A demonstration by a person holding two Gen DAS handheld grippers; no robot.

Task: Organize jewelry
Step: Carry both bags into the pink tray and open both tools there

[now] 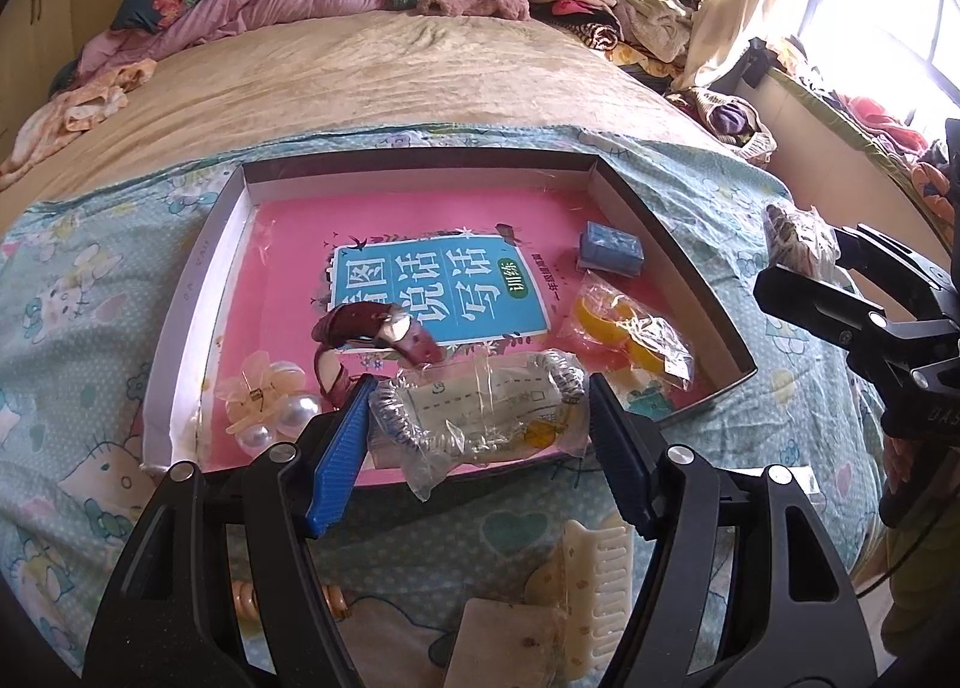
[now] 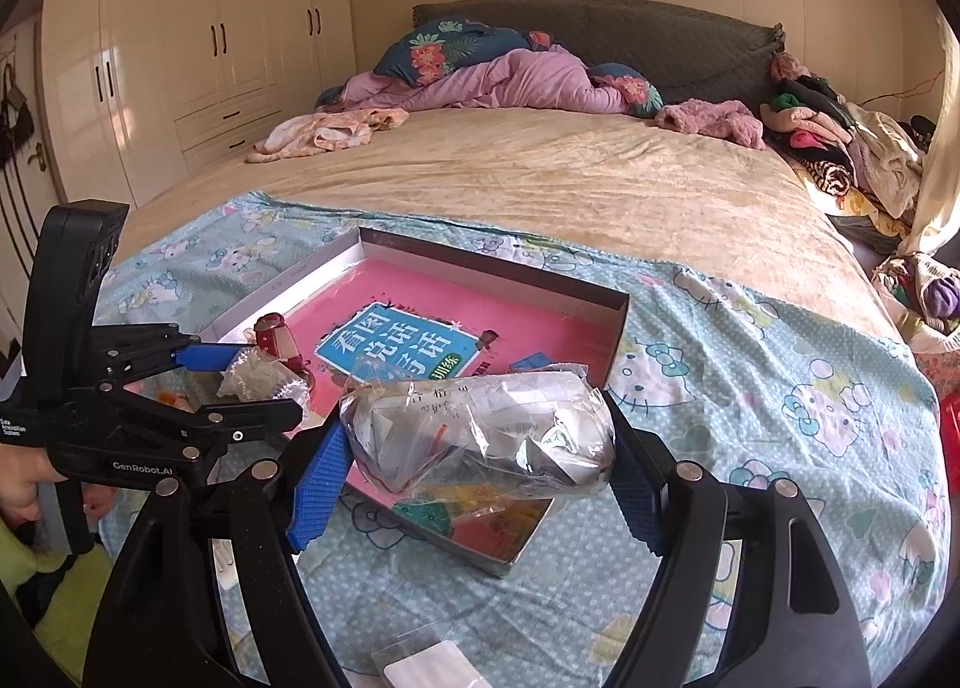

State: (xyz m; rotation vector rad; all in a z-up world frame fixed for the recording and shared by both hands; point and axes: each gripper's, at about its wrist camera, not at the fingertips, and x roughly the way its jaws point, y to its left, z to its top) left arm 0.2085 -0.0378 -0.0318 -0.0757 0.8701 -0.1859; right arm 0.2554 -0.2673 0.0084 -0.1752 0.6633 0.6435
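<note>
Left tool point(image 1: 480, 418) clenches a clear bag point(image 1: 480, 418) with a silver bracelet and a paper card inside, its blue pads point(image 1: 342, 448) pressing the bag's two ends. The bag hangs over the near edge of a shallow box point(image 1: 198, 280) on the bed point(image 1: 360, 82).

Right tool point(image 2: 474, 448) grips a second clear bag point(image 2: 480, 430), crumpled, with paper and something silvery inside; what the item is I cannot tell. This bag sits over the box's near corner in the right wrist view.

Inside the box lies a pink book point(image 1: 420, 280) with a blue title panel. On it, in the left wrist view: a dark red watch point(image 1: 384, 334) at about 9 o'clock from the left tool's bag, a pearl hair clip point(image 1: 264, 400) further toward 9, a bag of yellow rings point(image 1: 630, 334) at 2 o'clock, and a small blue box point(image 1: 609, 247) at 1 o'clock near the box's right wall.

On the sheet at 6 o'clock from the left tool lies a cream hair claw point(image 1: 600, 586), with a beaded bracelet point(image 1: 336, 601) toward 7 o'clock, partly hidden by the tool's frame.

A hand point(image 2: 24, 478) holds the left tool's grip at the right wrist view's left edge.
</note>
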